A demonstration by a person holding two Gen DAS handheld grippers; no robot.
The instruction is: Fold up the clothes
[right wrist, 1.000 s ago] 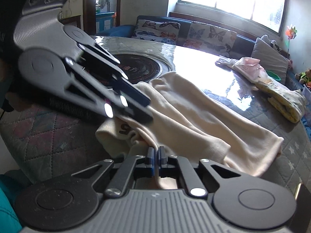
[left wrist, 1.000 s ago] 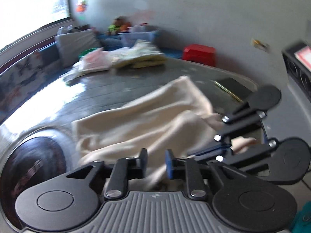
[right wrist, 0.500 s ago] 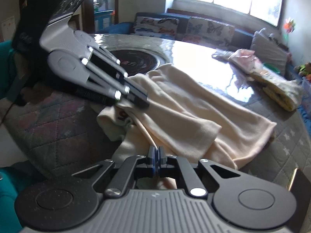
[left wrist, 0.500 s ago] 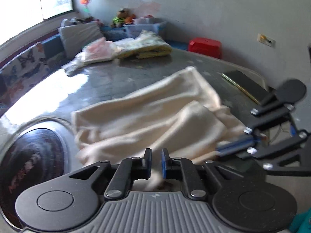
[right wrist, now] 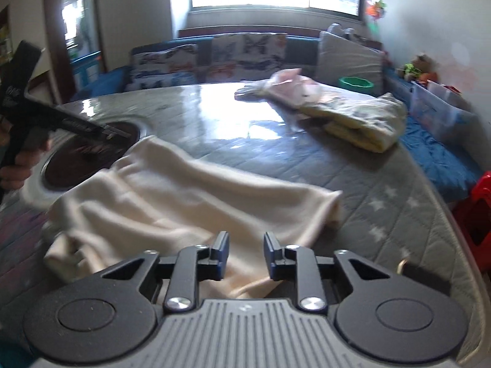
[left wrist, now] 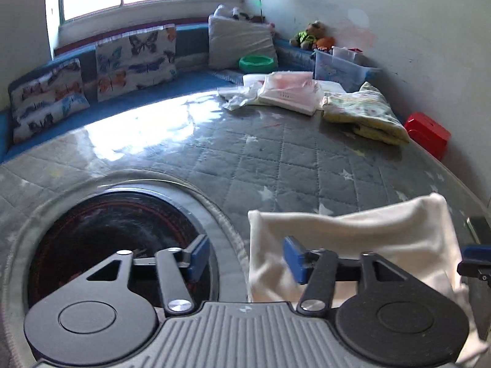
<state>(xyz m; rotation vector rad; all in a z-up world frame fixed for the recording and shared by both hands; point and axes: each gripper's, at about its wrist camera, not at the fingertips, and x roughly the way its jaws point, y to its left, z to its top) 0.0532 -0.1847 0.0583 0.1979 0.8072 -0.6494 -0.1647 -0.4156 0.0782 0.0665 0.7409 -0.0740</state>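
A cream garment (right wrist: pixel 172 202) lies loosely bunched on the grey quilted table (right wrist: pixel 383 214). In the left wrist view it (left wrist: pixel 362 245) sits at the lower right. My left gripper (left wrist: pixel 245 259) is open and empty, above the garment's left edge and the dark round inset (left wrist: pixel 101 239). My right gripper (right wrist: pixel 244 256) is open and empty, just above the garment's near edge. The left gripper also shows at the far left of the right wrist view (right wrist: pixel 107 132), held in a hand.
A folded yellow garment (left wrist: pixel 365 113) and a pink-white bundle (left wrist: pixel 288 92) lie at the table's far side. A bench with butterfly cushions (left wrist: pixel 135 61), a green bowl (left wrist: pixel 256 63), a clear bin (left wrist: pixel 340 67) and a red box (left wrist: pixel 426 133) stand beyond.
Both grippers have opened and let go of the cream garment, which now lies on the table. The left gripper has swung left toward the dark inset.
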